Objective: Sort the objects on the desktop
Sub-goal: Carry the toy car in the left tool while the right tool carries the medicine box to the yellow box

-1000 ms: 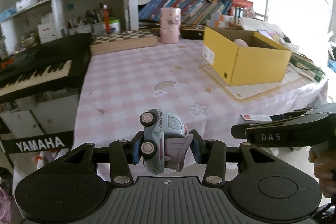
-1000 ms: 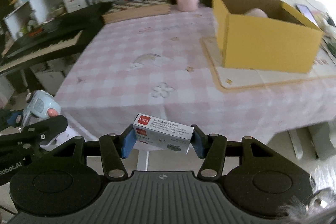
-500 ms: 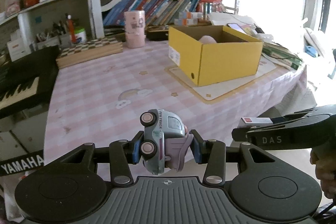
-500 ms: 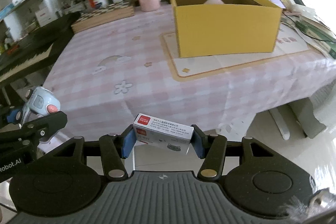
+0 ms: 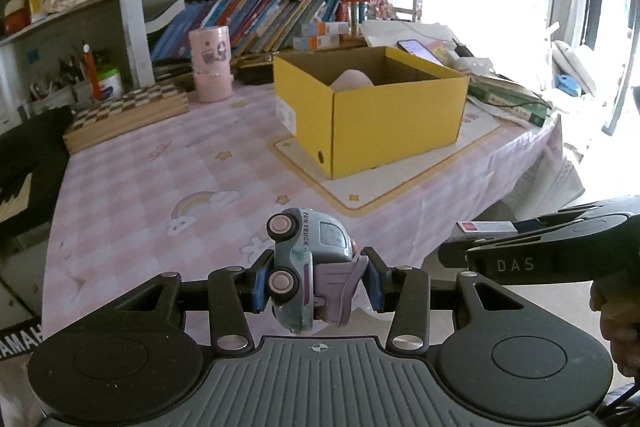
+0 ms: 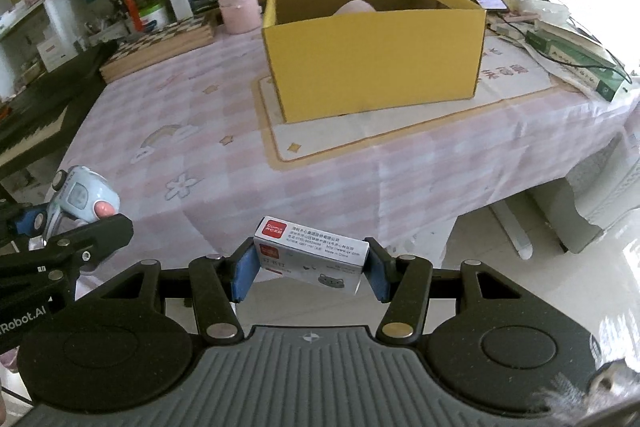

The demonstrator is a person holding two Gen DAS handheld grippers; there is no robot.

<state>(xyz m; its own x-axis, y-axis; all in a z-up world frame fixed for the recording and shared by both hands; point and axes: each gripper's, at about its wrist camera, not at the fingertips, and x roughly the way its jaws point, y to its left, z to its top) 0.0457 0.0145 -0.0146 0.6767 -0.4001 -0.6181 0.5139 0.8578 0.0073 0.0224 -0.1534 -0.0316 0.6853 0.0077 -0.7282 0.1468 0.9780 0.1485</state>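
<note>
Now both grippers have swung round to face the yellow box (image 6: 376, 55), the left gripper (image 5: 314, 277) clamped on the toy car (image 5: 308, 267), the right gripper (image 6: 310, 265) on the small carton (image 6: 310, 257), both short of the table edge, so dropping them in likely comes next.

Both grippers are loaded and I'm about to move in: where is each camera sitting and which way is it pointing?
Left wrist: on the left gripper, which holds the toy truck; faces the yellow box across the table; the right gripper and hand show at right.
Right wrist: on the right gripper, which holds the small white box; faces the same box from further right; the left gripper shows at left.
Shared: yellow box, pink cup, chessboard.
</note>
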